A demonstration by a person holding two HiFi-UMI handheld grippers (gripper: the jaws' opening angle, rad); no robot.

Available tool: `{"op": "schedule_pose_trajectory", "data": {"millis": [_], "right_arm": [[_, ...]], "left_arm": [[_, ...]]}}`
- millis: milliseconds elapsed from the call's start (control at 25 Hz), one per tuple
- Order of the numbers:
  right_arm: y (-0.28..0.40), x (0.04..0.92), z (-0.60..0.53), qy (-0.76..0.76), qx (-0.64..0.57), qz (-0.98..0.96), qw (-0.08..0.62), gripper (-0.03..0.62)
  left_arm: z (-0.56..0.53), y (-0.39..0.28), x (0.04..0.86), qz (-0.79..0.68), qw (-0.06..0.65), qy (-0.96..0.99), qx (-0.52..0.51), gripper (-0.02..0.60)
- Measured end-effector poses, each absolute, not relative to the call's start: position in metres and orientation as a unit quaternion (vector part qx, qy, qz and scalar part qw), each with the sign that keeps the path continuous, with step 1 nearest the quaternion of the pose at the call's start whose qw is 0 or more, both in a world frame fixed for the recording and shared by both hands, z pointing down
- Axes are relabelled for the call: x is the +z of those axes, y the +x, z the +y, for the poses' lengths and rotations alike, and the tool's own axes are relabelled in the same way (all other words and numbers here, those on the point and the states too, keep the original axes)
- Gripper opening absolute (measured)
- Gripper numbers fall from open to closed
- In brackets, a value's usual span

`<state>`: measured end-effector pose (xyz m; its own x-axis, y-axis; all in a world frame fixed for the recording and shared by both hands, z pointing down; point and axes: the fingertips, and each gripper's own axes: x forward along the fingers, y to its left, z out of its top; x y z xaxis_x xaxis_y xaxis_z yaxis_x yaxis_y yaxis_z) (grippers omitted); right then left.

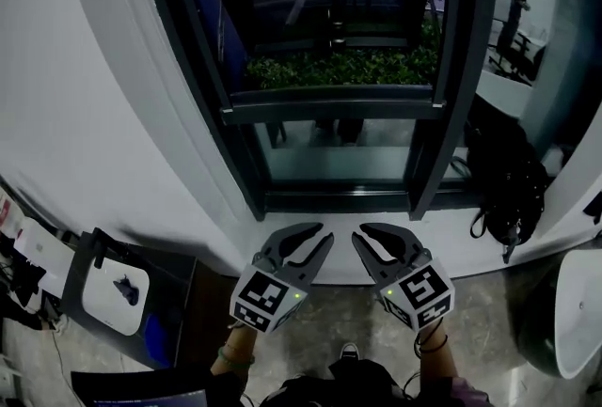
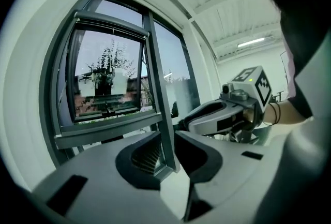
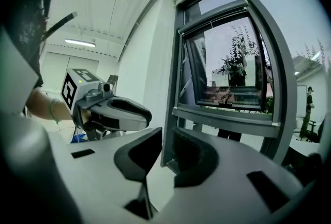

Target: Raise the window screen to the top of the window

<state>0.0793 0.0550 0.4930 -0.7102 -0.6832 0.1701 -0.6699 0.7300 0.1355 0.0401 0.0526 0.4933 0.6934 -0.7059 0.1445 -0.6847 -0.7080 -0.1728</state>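
Left gripper [image 1: 320, 241] and right gripper [image 1: 365, 241] side by side, low in the head view, over the floor [image 1: 339, 316] and just short of the white ledge [image 1: 470, 241] under the window [image 1: 246, 172]. Both tongs spread, nothing between the jaws of either; through each gap, only a dark upright post of the frame, well behind. Tips angled inward toward each other and forward at the foot of the window, touching neither it nor one another.

Window upright, taller than wide, dark-framed, set in a white wall [image 1: 85, 114]. Split by a horizontal crossbar [image 1: 329, 106] running left to right between the side posts. Window screen [image 1: 334, 29]: in the larger field above that crossbar, flat in the plane of the window, long axis vertical, lower edge level along the crossbar. Mesh hard to tell from glass in any view; upper end cut off by the edge of the head view. In the gripper views, an inner dark frame around that upper field, reaching close under the top of the opening.

Beyond the pane, green plants [image 1: 339, 69]. Black bag [image 1: 508, 180] slumped at the right, beside the right post
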Motion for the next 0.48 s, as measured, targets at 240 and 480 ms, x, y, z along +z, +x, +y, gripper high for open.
{"op": "schedule_pose_trajectory", "data": {"millis": [240, 480], "right_arm": [[0.033, 0.511, 0.108, 0.395, 0.007, -0.915, 0.087, 0.06], [-0.01, 0.52, 0.17, 0.43, 0.027, -0.9, 0.061, 0.06]], "left_arm": [[0.112, -0.002, 0.499, 0.369, 0.024, -0.925, -0.084, 0.08], [0.177, -0.05, 0.517, 0.352, 0.007, -0.932, -0.08, 0.08]]}}
